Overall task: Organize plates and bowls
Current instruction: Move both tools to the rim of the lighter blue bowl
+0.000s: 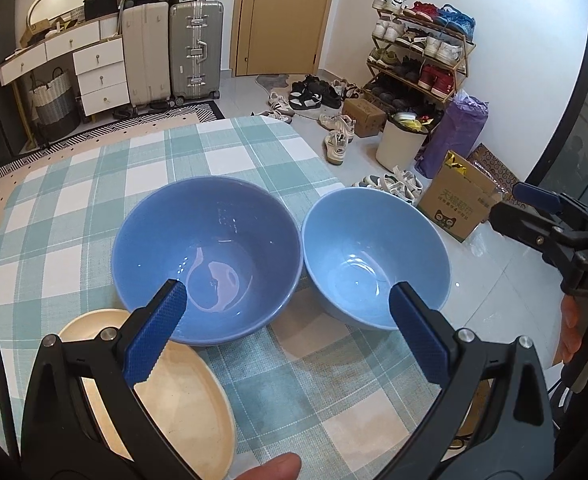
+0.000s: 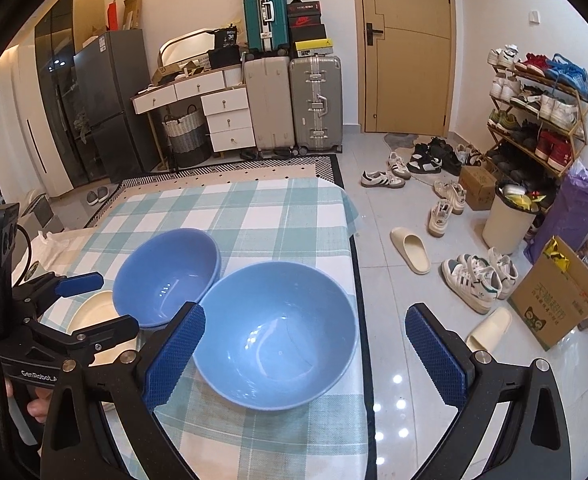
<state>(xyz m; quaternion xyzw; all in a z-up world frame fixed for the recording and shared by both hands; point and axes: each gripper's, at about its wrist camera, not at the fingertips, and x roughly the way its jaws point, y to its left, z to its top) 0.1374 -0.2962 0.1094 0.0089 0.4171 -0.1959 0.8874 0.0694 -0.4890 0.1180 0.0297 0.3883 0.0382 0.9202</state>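
Two blue bowls stand side by side on a checked tablecloth. The darker bowl [image 1: 207, 258] [image 2: 165, 276] is on the left, the lighter bowl [image 1: 376, 256] [image 2: 275, 334] on the right near the table's right edge. A cream plate [image 1: 181, 400] [image 2: 93, 312] lies at the near left, partly under the darker bowl. My left gripper [image 1: 289, 336] is open and empty, just short of both bowls. My right gripper [image 2: 306, 352] is open and empty, with its left pad over the lighter bowl's near left rim. Each gripper shows in the other's view: the right one [image 1: 542, 216], the left one [image 2: 81, 304].
The table [image 1: 93, 184] [image 2: 261, 216] drops off to the right onto a tiled floor with scattered shoes [image 2: 476, 280], a cardboard box [image 1: 460, 200] [image 2: 554, 304] and a white bin [image 2: 508, 220]. Suitcases, drawers and a shoe rack stand at the far walls.
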